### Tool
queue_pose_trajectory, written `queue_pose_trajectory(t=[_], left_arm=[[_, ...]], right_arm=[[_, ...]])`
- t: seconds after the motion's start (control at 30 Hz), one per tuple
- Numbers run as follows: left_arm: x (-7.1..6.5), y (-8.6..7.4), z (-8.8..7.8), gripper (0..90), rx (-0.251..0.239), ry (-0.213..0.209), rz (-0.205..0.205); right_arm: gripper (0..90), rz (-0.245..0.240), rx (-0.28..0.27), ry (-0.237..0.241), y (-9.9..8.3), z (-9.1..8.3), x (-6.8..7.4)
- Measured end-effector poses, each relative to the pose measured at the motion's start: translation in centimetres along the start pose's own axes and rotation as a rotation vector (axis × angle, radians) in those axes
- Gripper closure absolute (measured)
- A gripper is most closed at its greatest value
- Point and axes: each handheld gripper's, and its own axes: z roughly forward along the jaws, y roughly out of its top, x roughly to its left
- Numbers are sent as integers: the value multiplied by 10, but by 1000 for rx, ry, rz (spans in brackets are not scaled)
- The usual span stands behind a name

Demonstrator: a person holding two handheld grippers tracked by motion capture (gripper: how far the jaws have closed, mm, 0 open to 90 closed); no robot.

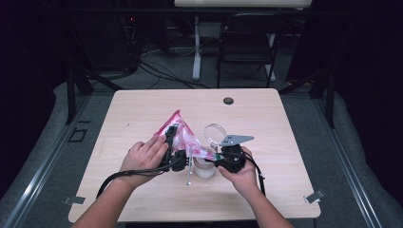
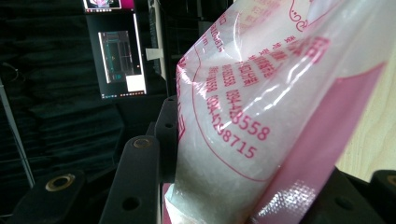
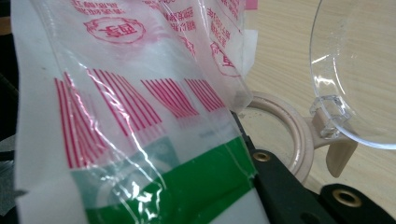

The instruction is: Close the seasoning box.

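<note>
Because the pink-and-clear plastic bag (image 1: pixel 183 135) near the table's (image 1: pixel 142 104) centre is soft, slippery and bottom-heavy with white granules, both grippers clamp it: left gripper (image 1: pixel 172 142) mid-body, right gripper (image 1: pixel 219 159) on its sealed edge.

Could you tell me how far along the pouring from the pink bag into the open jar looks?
Done: the jar's clear lid is flipped open, and the pink bag is off the table. In hand: the left tool grips the bag's body, the right tool is shut on its lower corner, above the jar. Left: whether any contents are flowing can't be told; closing the lid remains.
</note>
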Motion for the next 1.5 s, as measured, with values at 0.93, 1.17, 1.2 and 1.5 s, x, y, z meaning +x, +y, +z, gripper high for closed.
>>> queue_pose_trajectory(t=[0.93, 1.17, 1.2, 1.5], left_arm=[[5, 4, 0, 637, -8, 11, 29], [7, 6, -2, 637, -12, 32, 37], [7, 6, -2, 637, -13, 32, 36], [7, 8, -3, 638, -19, 39, 45]], right_arm=[[900, 11, -13, -3, 0, -2, -2], [900, 6, -9, -5, 0, -2, -1], [900, 9, -12, -8, 0, -2, -1], [900, 12, -17, -11, 0, -2, -3]])
